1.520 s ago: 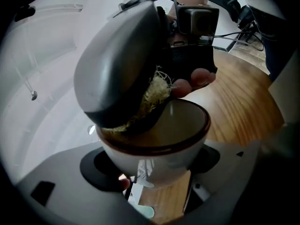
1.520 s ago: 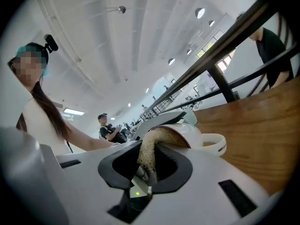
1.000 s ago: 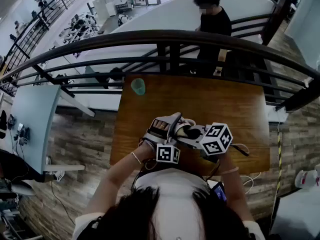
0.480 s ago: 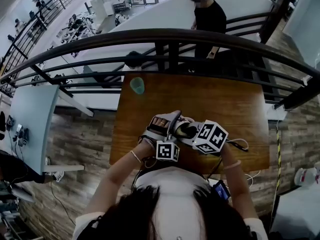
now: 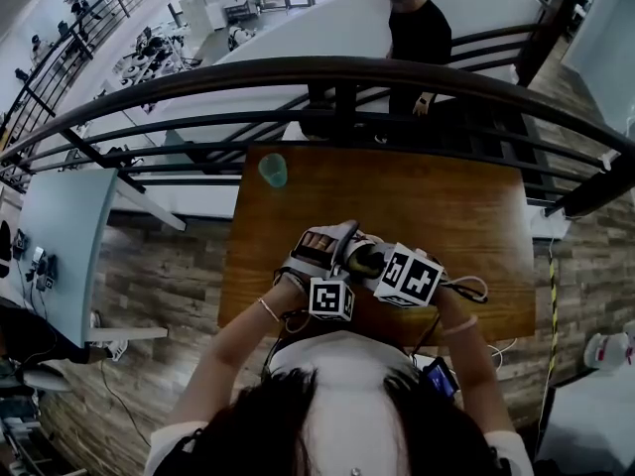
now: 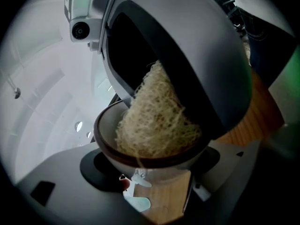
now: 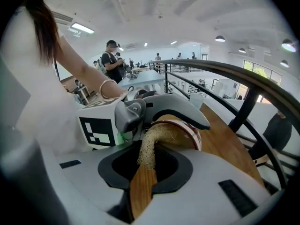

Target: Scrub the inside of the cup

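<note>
A grey cup with a dark brown rim (image 6: 140, 161) sits clamped between the jaws of my left gripper (image 6: 150, 170), tilted with its mouth towards the camera. A pale fibre scrubber (image 6: 157, 121) fills the inside of the cup. The scrubber is the head of a wooden-handled brush (image 7: 140, 191), and my right gripper (image 7: 145, 168) is shut on that handle. In the right gripper view the fibre head (image 7: 149, 146) bends into the cup (image 7: 185, 132). In the head view both grippers meet over the near table edge, left gripper (image 5: 342, 256) and right gripper (image 5: 382, 264), with the cup (image 5: 362, 258) between them.
The wooden table (image 5: 446, 206) carries a small teal cup (image 5: 274, 171) at its far left corner. A dark metal railing (image 5: 337, 72) runs just beyond the table. A person in black (image 5: 417, 28) stands behind the railing.
My right gripper has rolled and dipped, its marker cube shifting left towards the cup. The left gripper has barely moved. The person beyond the railing has shifted a little.
</note>
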The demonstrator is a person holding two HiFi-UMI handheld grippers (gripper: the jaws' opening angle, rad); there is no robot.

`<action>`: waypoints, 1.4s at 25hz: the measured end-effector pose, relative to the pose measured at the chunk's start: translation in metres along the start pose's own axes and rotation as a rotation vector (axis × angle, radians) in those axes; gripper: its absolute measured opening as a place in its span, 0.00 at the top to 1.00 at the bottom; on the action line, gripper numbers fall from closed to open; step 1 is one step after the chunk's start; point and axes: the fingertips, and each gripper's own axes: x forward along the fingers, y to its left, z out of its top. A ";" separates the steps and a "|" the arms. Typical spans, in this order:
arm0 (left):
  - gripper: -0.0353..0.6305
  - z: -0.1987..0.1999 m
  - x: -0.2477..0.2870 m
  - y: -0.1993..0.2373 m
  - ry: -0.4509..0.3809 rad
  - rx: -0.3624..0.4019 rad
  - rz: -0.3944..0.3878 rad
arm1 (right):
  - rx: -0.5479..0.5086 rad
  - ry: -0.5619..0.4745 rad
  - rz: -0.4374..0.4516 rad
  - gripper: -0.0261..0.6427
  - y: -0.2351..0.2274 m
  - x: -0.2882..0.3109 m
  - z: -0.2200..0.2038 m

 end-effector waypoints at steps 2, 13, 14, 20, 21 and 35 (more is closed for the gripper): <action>0.34 0.000 -0.001 -0.002 0.001 0.005 -0.010 | -0.042 0.030 -0.010 0.84 0.002 0.002 -0.002; 0.34 -0.004 0.001 -0.002 0.037 0.006 -0.023 | -0.152 0.119 -0.059 0.84 0.004 0.002 -0.005; 0.34 -0.004 0.001 -0.003 0.036 0.004 -0.024 | -0.154 0.121 -0.061 0.84 0.005 0.003 -0.005; 0.34 -0.005 0.000 0.001 0.042 -0.007 -0.019 | -0.158 0.119 -0.076 0.84 0.003 0.002 -0.004; 0.34 -0.006 0.000 0.001 0.043 -0.009 -0.020 | -0.157 0.117 -0.079 0.84 0.003 0.001 -0.003; 0.34 -0.014 0.008 0.001 0.069 -0.078 -0.026 | -0.139 0.084 -0.129 0.84 -0.008 -0.002 -0.007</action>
